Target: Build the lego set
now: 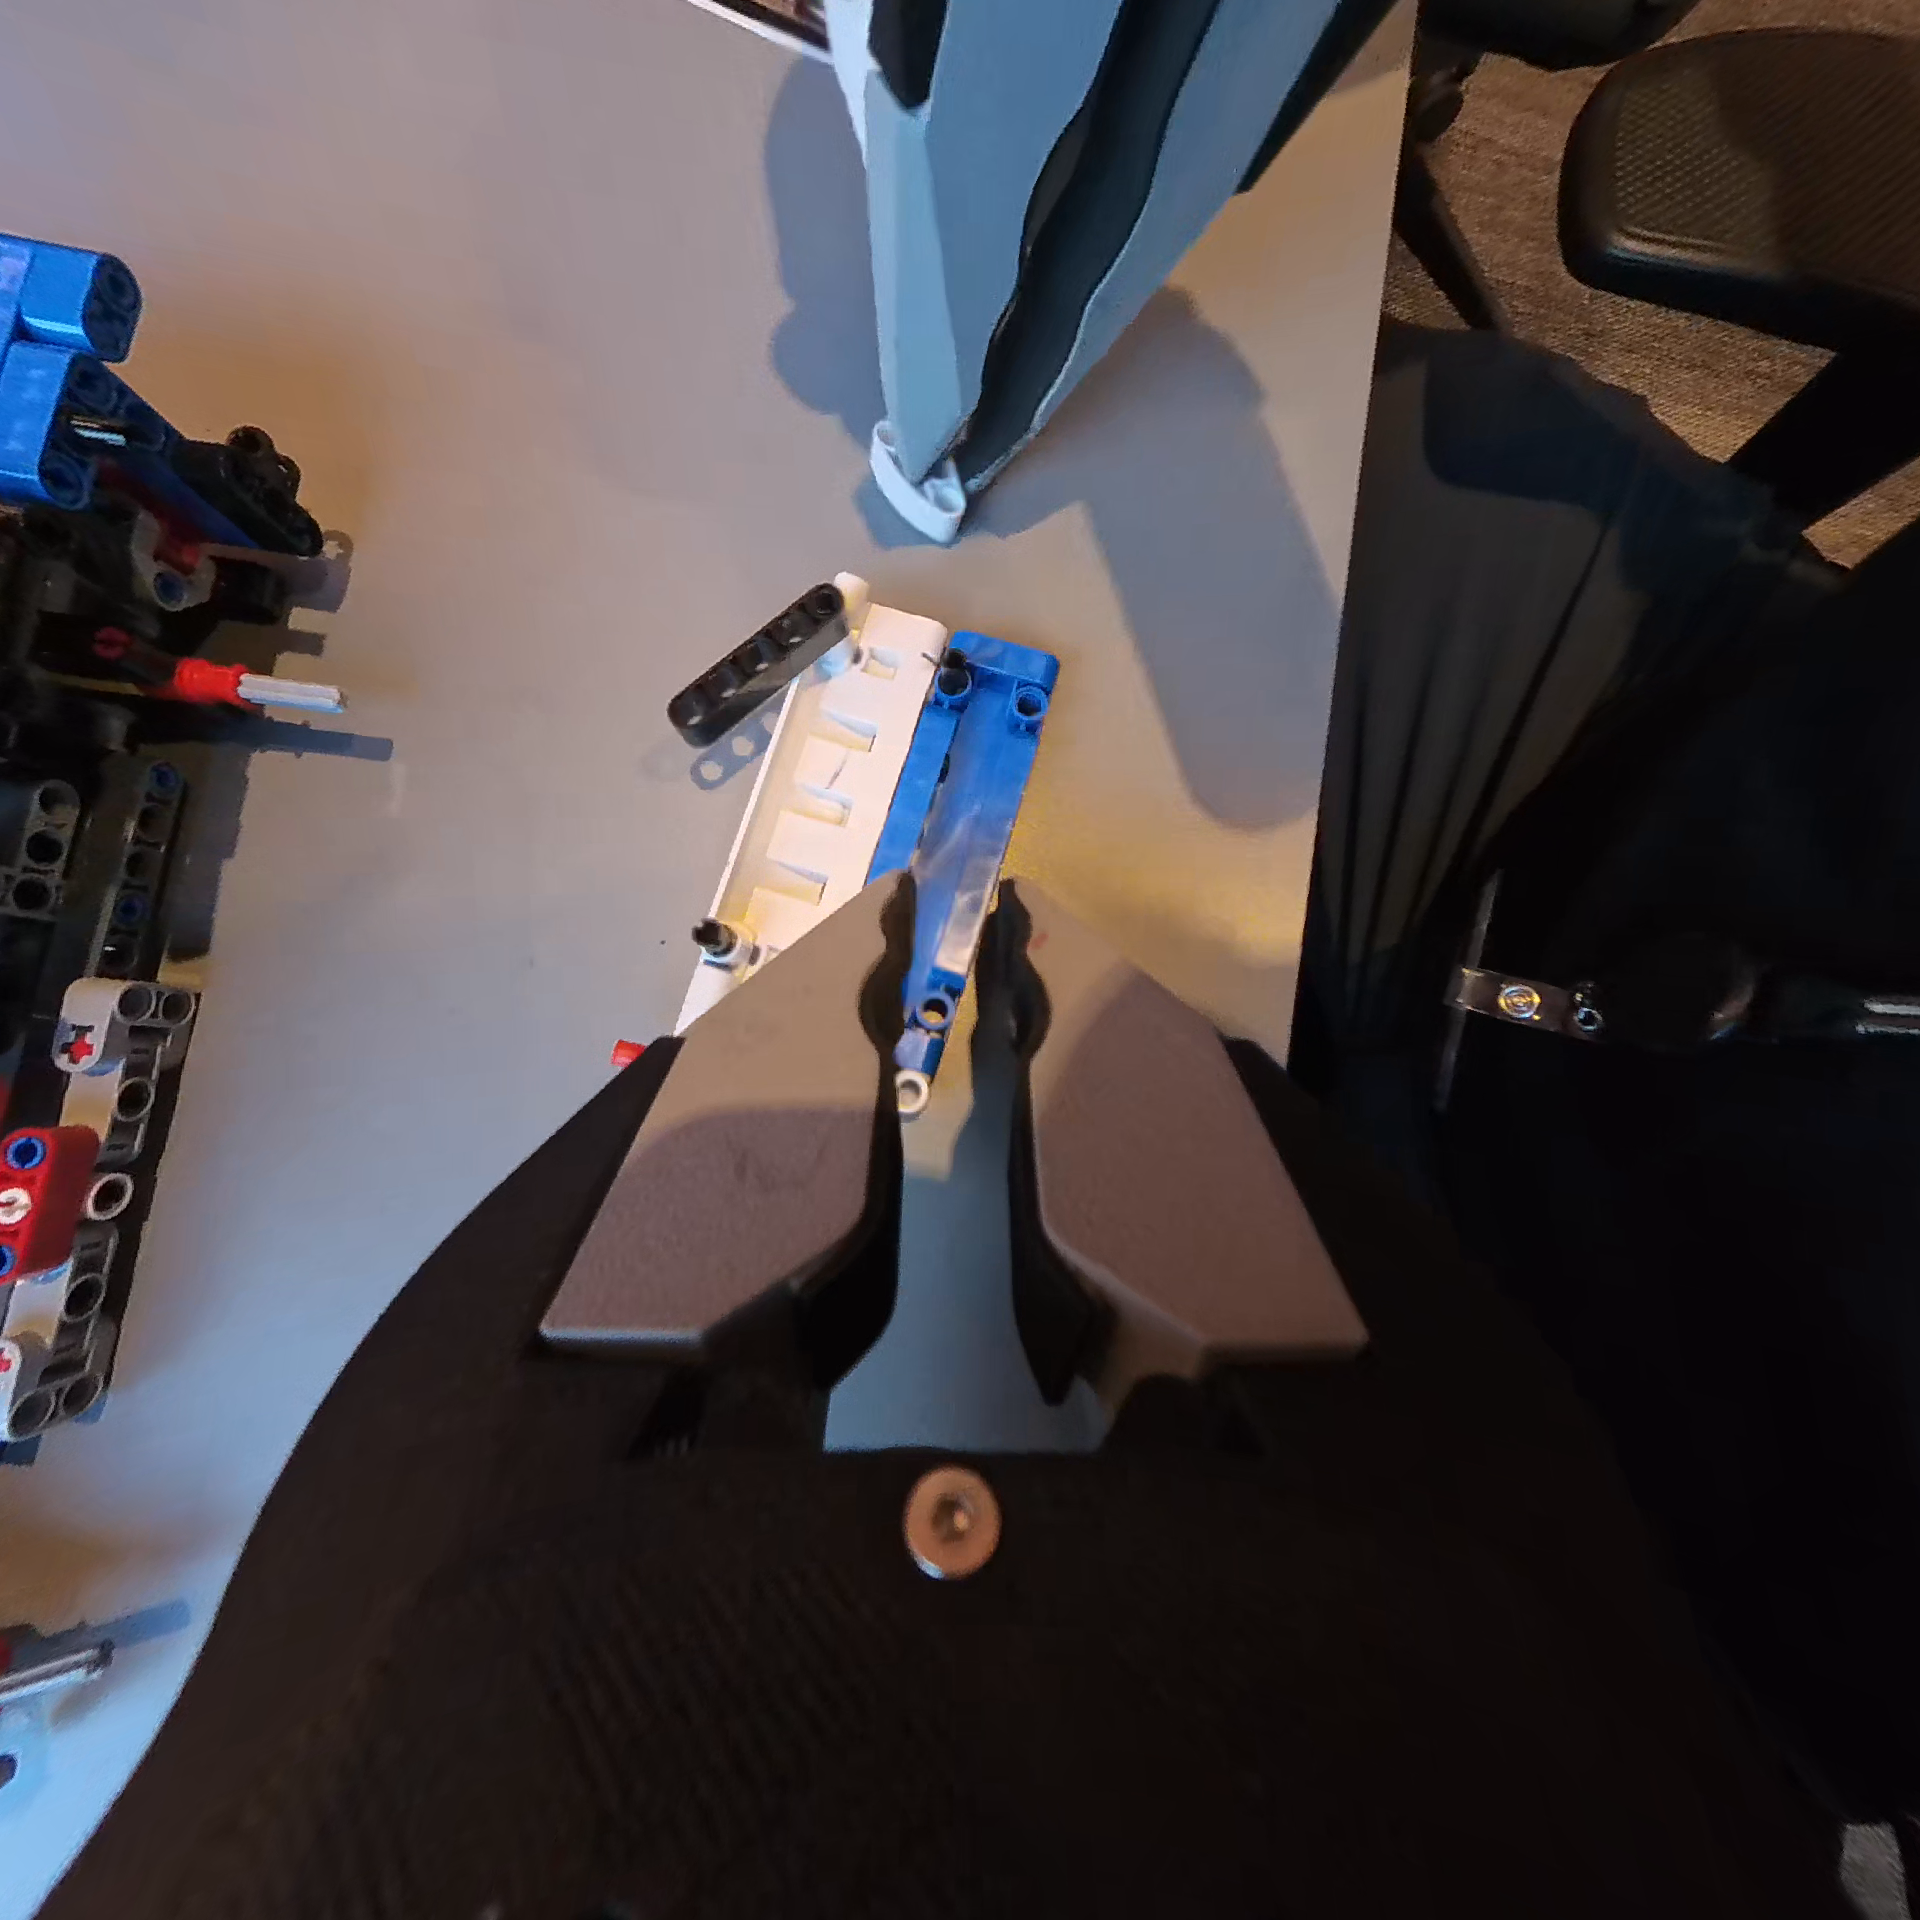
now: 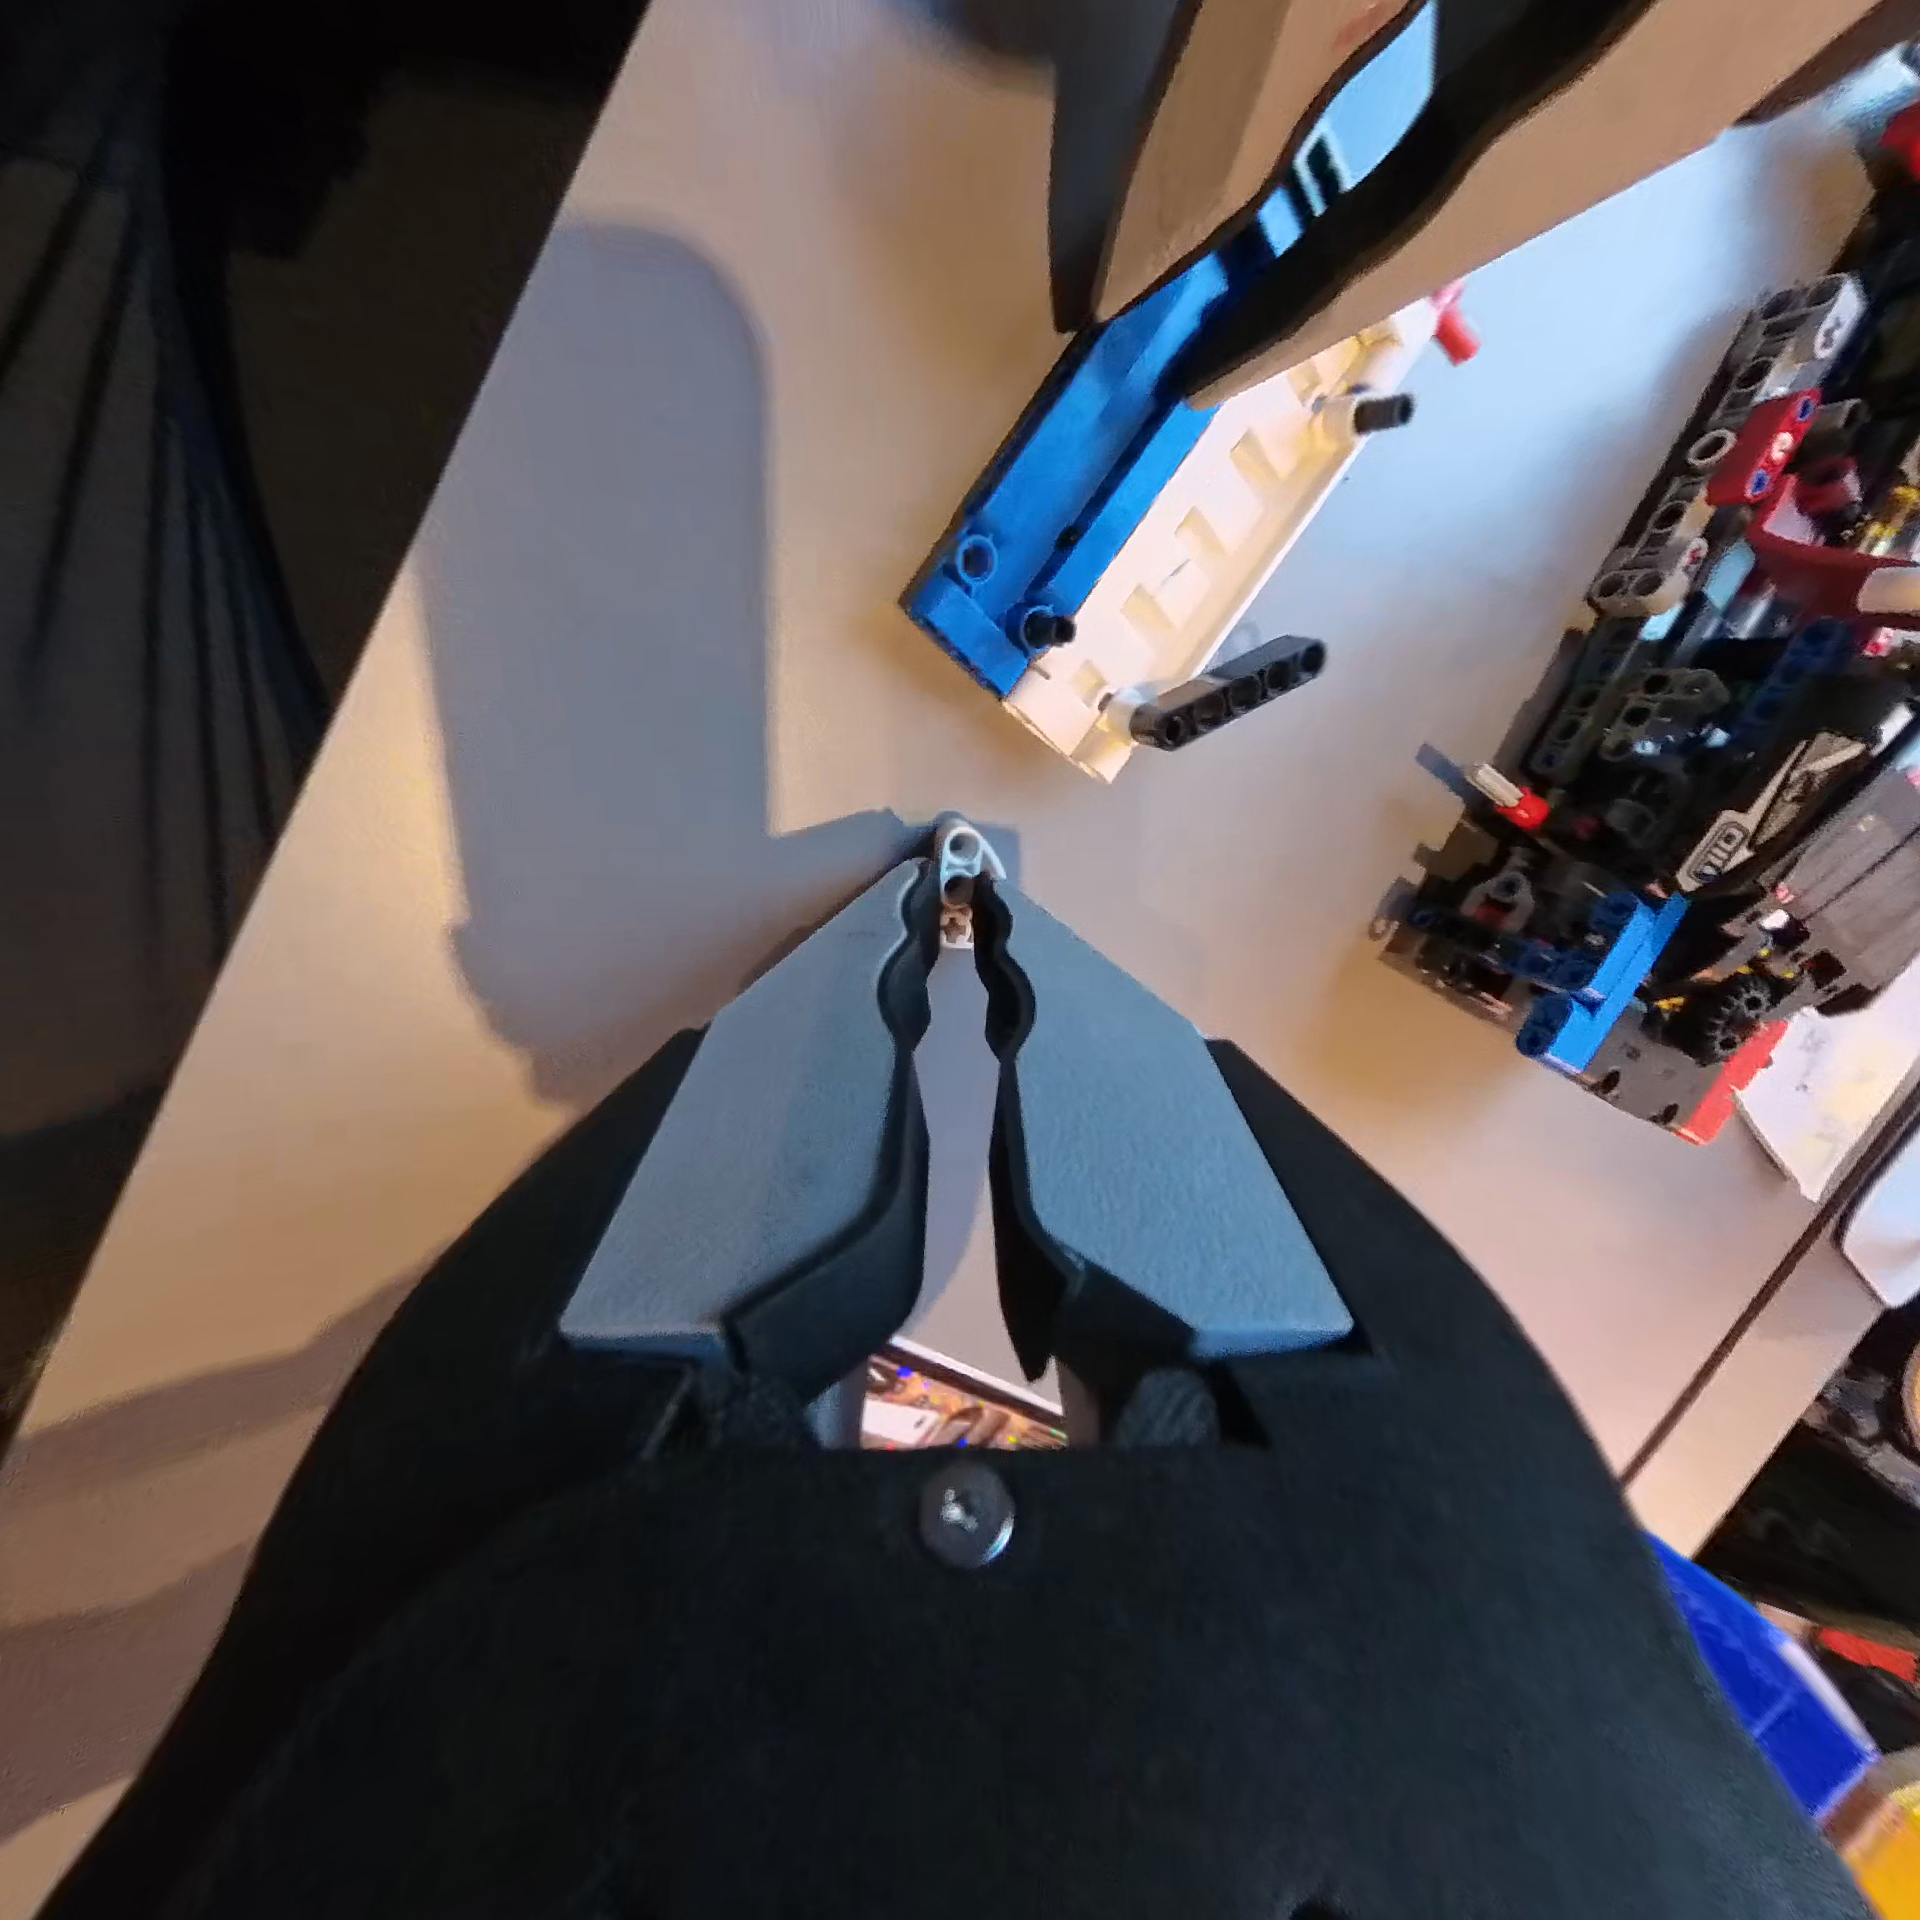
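A sub-assembly of a blue panel (image 1: 987, 748) and a white panel (image 1: 831, 800) lies on the grey table (image 1: 520, 416), with a black five-hole beam (image 1: 764, 665) at its far corner. My left gripper (image 1: 956, 894) is shut on the near end of the blue panel. The sub-assembly also shows in the right wrist view (image 2: 1049, 499), with the left gripper (image 2: 1247, 270) above it. My right gripper (image 2: 961, 883) is shut on a small light grey connector (image 2: 961, 847), held tip-down at the table just short of the sub-assembly. It also shows in the left wrist view (image 1: 925, 499).
The large black, blue and red car model (image 1: 104, 623) stands at the table's left, and shows in the right wrist view (image 2: 1714, 779). The table edge (image 1: 1340, 727) runs just right of the sub-assembly, with an office chair (image 1: 1714, 208) beyond. A blue bin (image 2: 1766, 1704) sits low right. One gripper's finger ends stand about 9 centimeters off the other's.
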